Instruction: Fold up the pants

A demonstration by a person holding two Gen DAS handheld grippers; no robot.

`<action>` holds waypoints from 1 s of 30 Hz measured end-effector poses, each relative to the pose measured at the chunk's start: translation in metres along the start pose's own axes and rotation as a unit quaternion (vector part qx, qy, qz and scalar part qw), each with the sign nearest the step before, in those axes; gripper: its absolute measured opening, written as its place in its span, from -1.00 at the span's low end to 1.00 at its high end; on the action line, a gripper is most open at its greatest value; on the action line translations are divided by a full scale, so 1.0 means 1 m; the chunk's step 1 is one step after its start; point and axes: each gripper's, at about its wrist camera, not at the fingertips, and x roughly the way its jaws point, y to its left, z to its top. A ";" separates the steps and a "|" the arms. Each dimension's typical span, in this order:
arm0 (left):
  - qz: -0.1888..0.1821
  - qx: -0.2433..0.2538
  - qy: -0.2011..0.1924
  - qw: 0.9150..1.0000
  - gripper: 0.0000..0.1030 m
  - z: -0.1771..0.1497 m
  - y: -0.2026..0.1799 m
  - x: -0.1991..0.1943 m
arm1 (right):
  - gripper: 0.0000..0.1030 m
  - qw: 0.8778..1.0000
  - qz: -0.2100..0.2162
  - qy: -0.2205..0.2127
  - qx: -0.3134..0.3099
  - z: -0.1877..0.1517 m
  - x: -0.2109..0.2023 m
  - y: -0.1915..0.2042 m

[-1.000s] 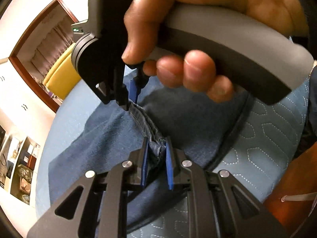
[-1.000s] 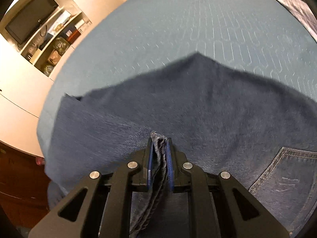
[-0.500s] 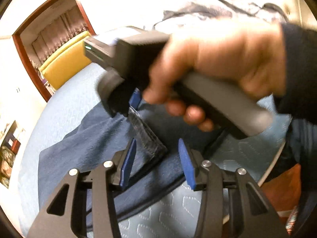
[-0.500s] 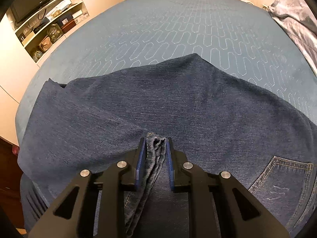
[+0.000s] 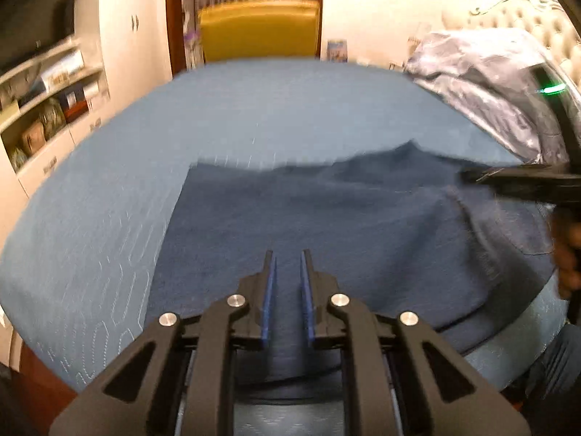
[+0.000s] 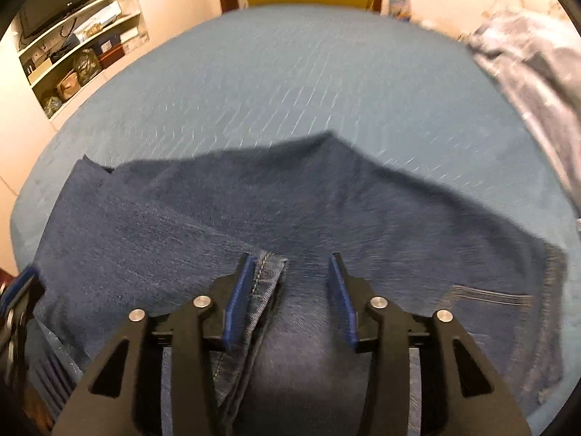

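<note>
Dark blue denim pants (image 5: 326, 225) lie folded on a light blue quilted bed (image 5: 254, 109); they also show in the right wrist view (image 6: 254, 210). My left gripper (image 5: 287, 259) hovers over the pants with its jaws a narrow gap apart and nothing between them. My right gripper (image 6: 290, 261) is wide open over the pants. A stitched hem edge (image 6: 267, 272) lies against its left finger (image 6: 238, 294), loose. A back pocket (image 6: 490, 312) shows at the right. The right gripper's body (image 5: 526, 178) shows at the left view's right edge.
A rumpled grey blanket (image 5: 490, 83) lies at the bed's far right corner. A yellow chair (image 5: 259, 31) stands beyond the bed in a doorway. Shelves (image 6: 80, 51) with boxes and a TV line the left wall. The bed's near edge is close below the grippers.
Both grippers have let go of the pants' hem. The right one opened wide; the left one opened, swung to face across the bed and narrowed its jaws. The pants settled flat.
</note>
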 end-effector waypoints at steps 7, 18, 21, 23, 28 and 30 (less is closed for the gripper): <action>-0.010 -0.010 0.022 1.000 -0.59 0.009 0.041 0.007 | -0.06 0.999 -0.014 -0.039 -0.013 -0.025 -0.030 0.012; -0.003 0.069 0.062 0.996 -0.59 0.094 0.098 0.090 | -0.07 0.997 0.043 0.053 0.036 -0.066 0.007 0.013; -0.022 0.020 0.070 0.997 -0.49 0.103 0.126 0.101 | -0.08 0.995 0.065 0.052 0.053 -0.069 0.009 0.004; -0.024 -0.023 0.056 0.998 -0.49 0.107 0.144 0.090 | -0.08 0.995 0.063 0.056 0.049 -0.068 0.009 0.004; -0.046 -0.129 0.019 0.990 -0.48 0.085 0.197 0.044 | -0.02 0.994 0.055 0.053 0.079 -0.057 -0.001 -0.007; -0.078 -0.152 0.015 0.985 -0.44 0.065 0.208 0.022 | 0.00 0.993 0.059 0.043 0.088 -0.046 -0.003 -0.013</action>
